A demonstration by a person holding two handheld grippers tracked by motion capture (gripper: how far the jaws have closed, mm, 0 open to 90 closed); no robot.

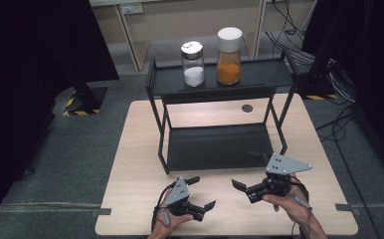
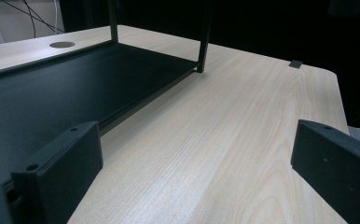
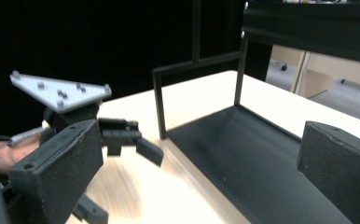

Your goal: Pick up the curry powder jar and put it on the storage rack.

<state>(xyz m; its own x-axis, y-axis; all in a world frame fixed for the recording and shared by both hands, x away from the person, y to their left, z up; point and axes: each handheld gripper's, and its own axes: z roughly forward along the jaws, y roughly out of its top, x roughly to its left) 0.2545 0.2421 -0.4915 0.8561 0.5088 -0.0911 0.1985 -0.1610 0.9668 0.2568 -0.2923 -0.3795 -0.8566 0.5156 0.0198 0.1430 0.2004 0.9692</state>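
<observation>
A black two-tier rack [image 1: 220,79] stands on the wooden table [image 1: 135,149]. On its top shelf stand two jars: a glass jar of white powder [image 1: 193,64] and a white-lidded jar of orange powder [image 1: 229,57]. My left gripper [image 1: 202,191] is held low near the table's front edge, open and with nothing in it; its own view [image 2: 199,163] looks across bare wood beside the rack's lower shelf [image 2: 52,98]. Just in front of the rack's right front leg, my right gripper [image 1: 245,170] is also open with nothing between its jaws. Its view [image 3: 199,172] takes in the lower shelf [image 3: 248,154] and the left gripper [image 3: 122,140].
The rack's lower shelf [image 1: 217,144] has nothing on it. A round cable hole [image 1: 247,108] sits in the table behind the rack. Black curtains hang on both sides, and cables lie on the floor at the back right [image 1: 339,84].
</observation>
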